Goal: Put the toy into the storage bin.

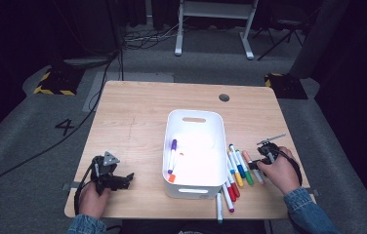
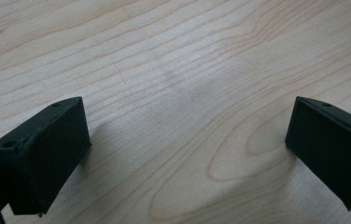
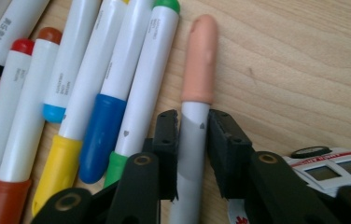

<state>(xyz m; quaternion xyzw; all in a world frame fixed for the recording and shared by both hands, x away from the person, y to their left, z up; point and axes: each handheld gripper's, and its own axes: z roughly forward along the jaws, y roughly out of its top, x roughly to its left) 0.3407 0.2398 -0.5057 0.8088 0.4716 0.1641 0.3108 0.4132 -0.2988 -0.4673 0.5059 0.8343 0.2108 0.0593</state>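
In the high view, a white bin (image 1: 194, 153) stands at the centre of the wooden table (image 1: 132, 122), with a purple-capped marker (image 1: 172, 156) lying inside it near its nine o'clock wall. At three o'clock from the bin, just beside it, a row of markers (image 1: 236, 171) lies on the wood. The right gripper (image 1: 255, 165) reaches into the outer edge of that row, at about four o'clock from the table's centre, with the person's right hand (image 1: 279, 170) behind it. The left gripper (image 1: 127, 178) rests at about eight o'clock from the bin, well apart from it, pointing toward the bin.

In the left gripper view, the two black jaws stand spread wide, one at eight o'clock and one at four o'clock of the view, with bare wood grain between them and nothing in their grasp.

In the right gripper view, the jaws pinch the white barrel of the peach-capped marker (image 3: 197, 98), which lies on the table with its cap pointing to twelve o'clock. At nine o'clock from it, just beside it, lie the green-capped marker (image 3: 143, 98), then the blue-capped marker (image 3: 103, 126) and the yellow-capped marker (image 3: 64, 158). A small toy vehicle (image 3: 327, 169) sits at four o'clock, behind the right-hand jaw.
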